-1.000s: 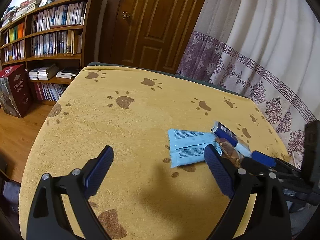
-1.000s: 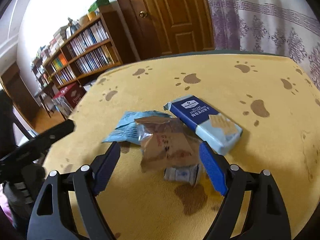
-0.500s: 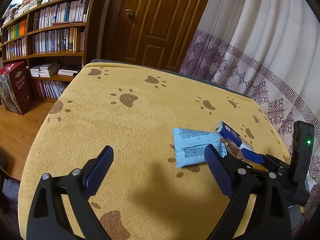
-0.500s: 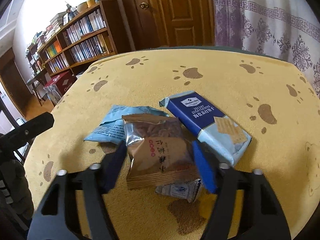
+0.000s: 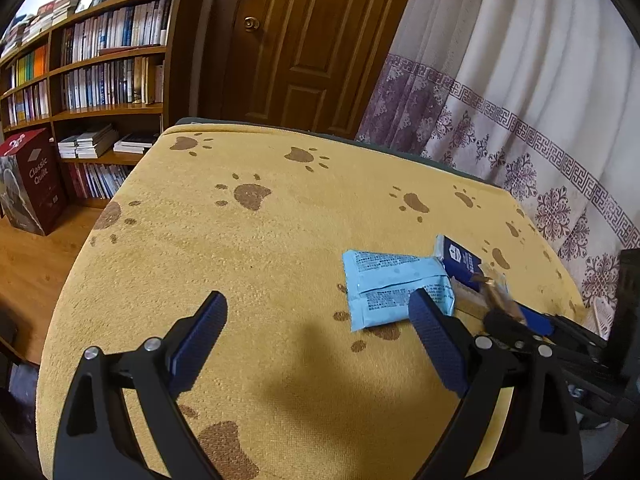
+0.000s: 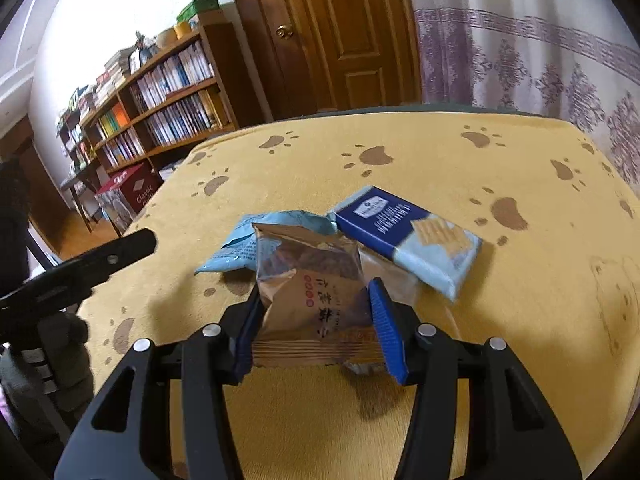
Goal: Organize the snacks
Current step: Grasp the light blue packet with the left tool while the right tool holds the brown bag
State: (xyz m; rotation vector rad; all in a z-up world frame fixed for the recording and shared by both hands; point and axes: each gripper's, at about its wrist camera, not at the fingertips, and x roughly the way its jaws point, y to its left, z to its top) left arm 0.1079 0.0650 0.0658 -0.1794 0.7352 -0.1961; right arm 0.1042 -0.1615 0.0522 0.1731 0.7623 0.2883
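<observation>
My right gripper (image 6: pixel 316 324) is shut on a brown foil snack packet (image 6: pixel 312 284) and holds it just above the yellow paw-print table cover (image 6: pixel 400 136). Behind it lie a light blue packet (image 6: pixel 240 248) and a dark blue cracker packet (image 6: pixel 408 232). A small white packet (image 6: pixel 360 366) peeks out under the brown one. My left gripper (image 5: pixel 316 344) is open and empty over the cover (image 5: pixel 240 260), left of the light blue packet (image 5: pixel 392 288). The dark blue packet (image 5: pixel 460 260) and the right gripper (image 5: pixel 520 320) show at the right.
A bookshelf (image 5: pixel 100 72) and a red box (image 5: pixel 32 184) stand left of the table. A wooden door (image 5: pixel 304 40) and a curtain (image 5: pixel 520 100) are behind it. The left gripper's finger (image 6: pixel 96 260) shows at the left in the right wrist view.
My right gripper has closed on the brown foil packet and lifted it slightly off the pile. My left gripper has stayed open and shifted only a little.
</observation>
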